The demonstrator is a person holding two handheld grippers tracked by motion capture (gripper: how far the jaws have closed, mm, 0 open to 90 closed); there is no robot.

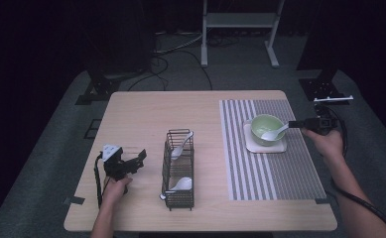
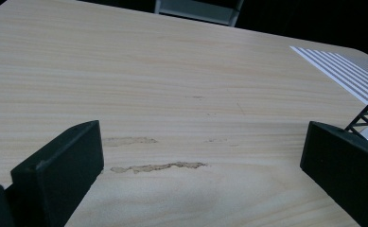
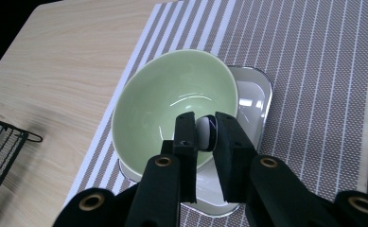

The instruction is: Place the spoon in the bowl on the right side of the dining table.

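**Three white spoons, one in the green bowl**

Two grippers are at the light wooden table (image 1: 141, 106). On the left, the left gripper (image 1: 140, 157) sits low over bare wood, its two black jaws wide apart with nothing between them. Just to its right stands the black wire basket (image 1: 178, 171) with two white plastic spoons lying in it, one at the far end (image 1: 182, 145) and one at the near end (image 1: 180, 184). Further right lies the grey and white striped mat (image 1: 260, 168). On it sits a white square tray (image 1: 270, 147), and the round pale green bowl (image 3: 146, 118) stands on that. A third white spoon (image 1: 274, 133) rests in the bowl, its handle sticking out over the rim. The right gripper (image 3: 205, 137) has its jaws close together around that handle end.
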